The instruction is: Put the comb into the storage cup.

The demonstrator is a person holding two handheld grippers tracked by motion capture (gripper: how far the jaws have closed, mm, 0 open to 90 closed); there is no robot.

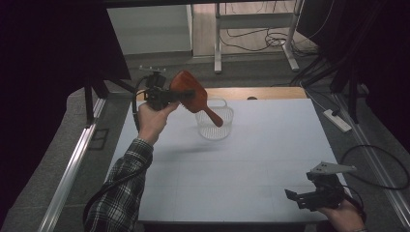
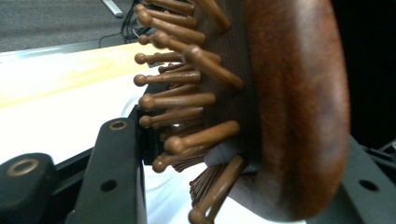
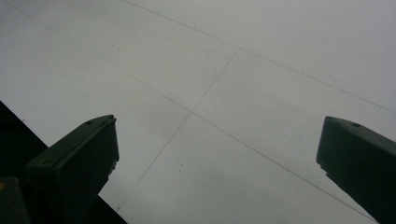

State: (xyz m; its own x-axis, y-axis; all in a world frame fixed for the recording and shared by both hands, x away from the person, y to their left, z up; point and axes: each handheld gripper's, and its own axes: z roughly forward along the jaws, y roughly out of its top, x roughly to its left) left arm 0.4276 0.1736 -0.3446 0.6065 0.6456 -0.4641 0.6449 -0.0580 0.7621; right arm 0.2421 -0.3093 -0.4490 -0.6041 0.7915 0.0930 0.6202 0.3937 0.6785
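A brown wooden hairbrush is held in the air over the far left of the white table, its handle slanting down over a clear plastic basket. My left gripper is shut on the brush head. Up close in the left gripper view, the brush shows its knobbed wooden pins between the black jaws. My right gripper rests low at the table's near right corner, open. Its jaws stand wide apart over bare table in the right gripper view.
A tan wooden board lies along the table's far edge. A white power strip and cables lie on the floor to the right. A metal rail runs along the left side. Table legs stand behind.
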